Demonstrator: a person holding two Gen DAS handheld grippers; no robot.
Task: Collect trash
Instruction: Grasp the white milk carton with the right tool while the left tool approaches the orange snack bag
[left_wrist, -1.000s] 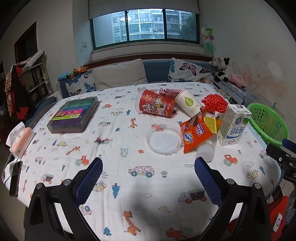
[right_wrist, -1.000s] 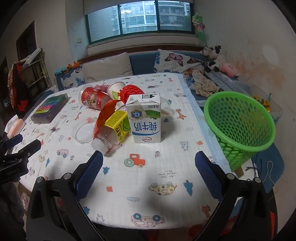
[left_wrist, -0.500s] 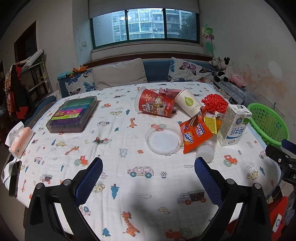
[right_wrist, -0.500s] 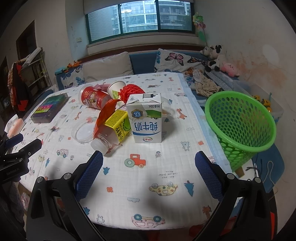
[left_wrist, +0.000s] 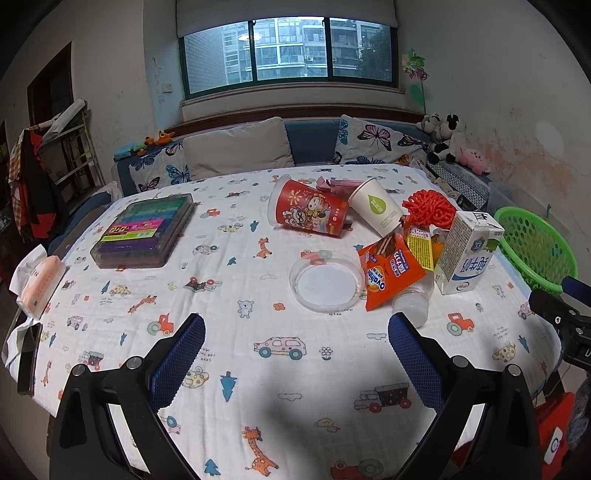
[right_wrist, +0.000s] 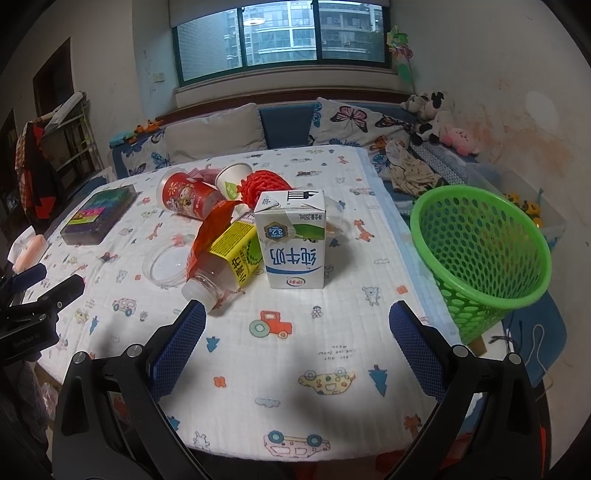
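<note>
Trash lies in a heap on the patterned tablecloth: a white milk carton (right_wrist: 293, 240) upside down, a clear bottle with a yellow label (right_wrist: 221, 273), an orange snack wrapper (left_wrist: 389, 271), a red cup on its side (left_wrist: 308, 210), a white paper cup (left_wrist: 376, 206), a red mesh ball (left_wrist: 430, 208) and a clear round lid (left_wrist: 327, 282). A green mesh basket (right_wrist: 487, 251) stands at the table's right edge. My left gripper (left_wrist: 295, 354) is open and empty, short of the lid. My right gripper (right_wrist: 297, 339) is open and empty, in front of the carton.
A clear box of coloured items (left_wrist: 146, 230) lies at the table's left. A tissue pack (left_wrist: 38, 282) and a phone (left_wrist: 27, 363) lie at the left edge. A sofa with cushions (left_wrist: 236, 151) runs behind the table.
Both views have shifted very slightly, with the trash pile barely nearer. Both grippers stay open and nothing on the table has moved.
</note>
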